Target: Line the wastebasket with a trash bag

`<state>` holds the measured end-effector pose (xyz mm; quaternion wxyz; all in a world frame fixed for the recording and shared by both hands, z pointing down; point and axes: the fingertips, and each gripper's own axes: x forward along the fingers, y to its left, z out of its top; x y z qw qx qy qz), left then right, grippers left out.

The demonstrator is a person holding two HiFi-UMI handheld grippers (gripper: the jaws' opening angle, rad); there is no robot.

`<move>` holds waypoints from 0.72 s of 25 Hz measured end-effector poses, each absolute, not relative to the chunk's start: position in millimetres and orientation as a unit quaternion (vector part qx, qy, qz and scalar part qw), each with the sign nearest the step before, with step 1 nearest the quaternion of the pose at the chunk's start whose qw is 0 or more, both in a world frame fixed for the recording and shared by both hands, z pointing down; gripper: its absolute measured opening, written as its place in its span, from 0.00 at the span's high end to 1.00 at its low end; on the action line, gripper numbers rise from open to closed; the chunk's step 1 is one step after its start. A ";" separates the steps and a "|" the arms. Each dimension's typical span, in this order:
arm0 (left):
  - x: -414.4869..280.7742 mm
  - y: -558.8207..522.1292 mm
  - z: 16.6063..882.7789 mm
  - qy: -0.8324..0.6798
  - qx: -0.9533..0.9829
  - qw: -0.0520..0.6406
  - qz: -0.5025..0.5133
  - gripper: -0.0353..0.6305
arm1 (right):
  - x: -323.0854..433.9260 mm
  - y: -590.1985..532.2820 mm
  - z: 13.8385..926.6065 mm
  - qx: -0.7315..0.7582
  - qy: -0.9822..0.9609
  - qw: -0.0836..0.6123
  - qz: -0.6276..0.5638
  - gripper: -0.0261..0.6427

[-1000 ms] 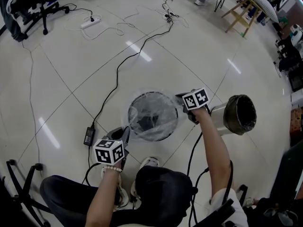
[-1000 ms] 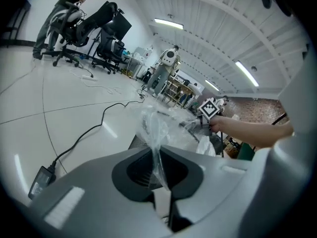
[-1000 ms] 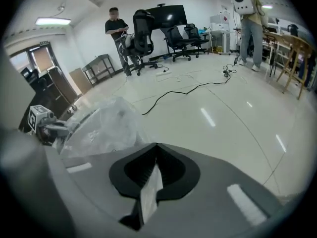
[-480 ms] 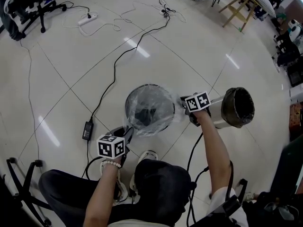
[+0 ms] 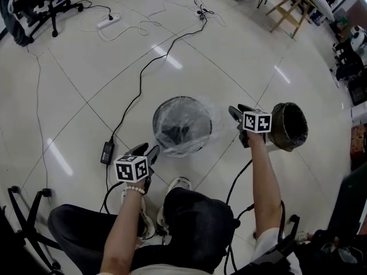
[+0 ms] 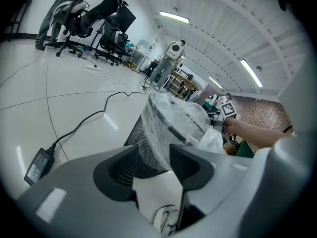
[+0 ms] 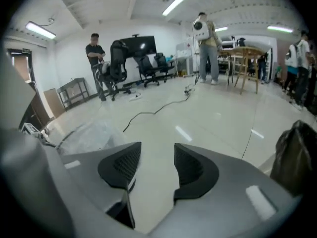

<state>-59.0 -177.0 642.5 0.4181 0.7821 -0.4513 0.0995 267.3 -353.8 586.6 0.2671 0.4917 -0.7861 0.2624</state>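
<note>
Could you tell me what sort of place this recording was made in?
Probably an open office or lab: rolling office chairs, a power strip lying on the glossy tiled floor, and strip lights on the ceiling.

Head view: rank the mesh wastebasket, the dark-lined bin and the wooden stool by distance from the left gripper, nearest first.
1. mesh wastebasket, just ahead of the left gripper, slightly to its right.
2. dark-lined bin, well off to the right.
3. wooden stool, far away at the top right.
</note>
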 end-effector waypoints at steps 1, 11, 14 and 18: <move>-61.7 -177.1 641.9 -0.455 0.779 0.422 0.093 0.64 | 271.8 -351.4 567.8 0.494 -0.795 0.254 0.245 0.65; -46.8 -173.5 623.7 -0.452 0.787 0.415 0.067 0.62 | 262.6 -310.5 553.6 0.451 -0.803 0.345 0.183 0.51; -34.3 -167.3 625.2 -0.440 0.797 0.402 0.095 0.62 | 260.0 -293.9 585.2 0.431 -0.795 0.375 0.205 0.51; -28.2 -159.1 632.8 -0.438 0.798 0.401 0.107 0.62 | 241.8 -278.7 585.0 0.425 -0.813 0.357 0.177 0.51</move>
